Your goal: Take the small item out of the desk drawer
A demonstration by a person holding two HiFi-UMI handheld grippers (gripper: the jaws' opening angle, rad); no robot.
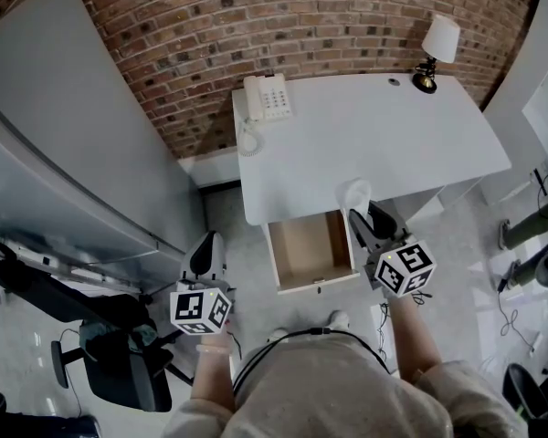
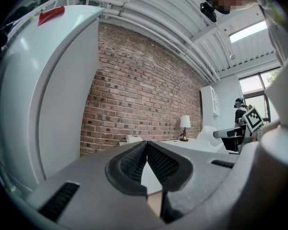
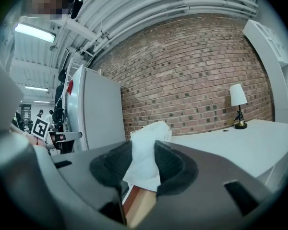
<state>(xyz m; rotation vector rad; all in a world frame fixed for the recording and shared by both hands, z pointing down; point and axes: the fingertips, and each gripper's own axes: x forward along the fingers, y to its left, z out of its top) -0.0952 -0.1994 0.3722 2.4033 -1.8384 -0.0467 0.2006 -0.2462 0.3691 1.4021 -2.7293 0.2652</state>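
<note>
The white desk [image 1: 374, 126] has its drawer [image 1: 312, 286] pulled out toward me, and the wooden bottom that shows is bare. My right gripper [image 1: 358, 201] hangs just above the drawer's right side at the desk's front edge, shut on a small crumpled white item [image 1: 355, 191]. In the right gripper view that white item [image 3: 146, 158] is pinched between the dark pads [image 3: 175, 169] and sticks up past them. My left gripper [image 1: 206, 249] is low at the left, away from the desk, over the floor. Its jaws [image 2: 146, 158] are shut with nothing between them.
On the desk stand a white telephone [image 1: 266, 97] at the back left and a small lamp [image 1: 436, 51] at the back right. A brick wall [image 1: 283, 26] runs behind. A grey partition [image 1: 73, 126] stands at the left, and a dark chair [image 1: 119, 363] is by my left side.
</note>
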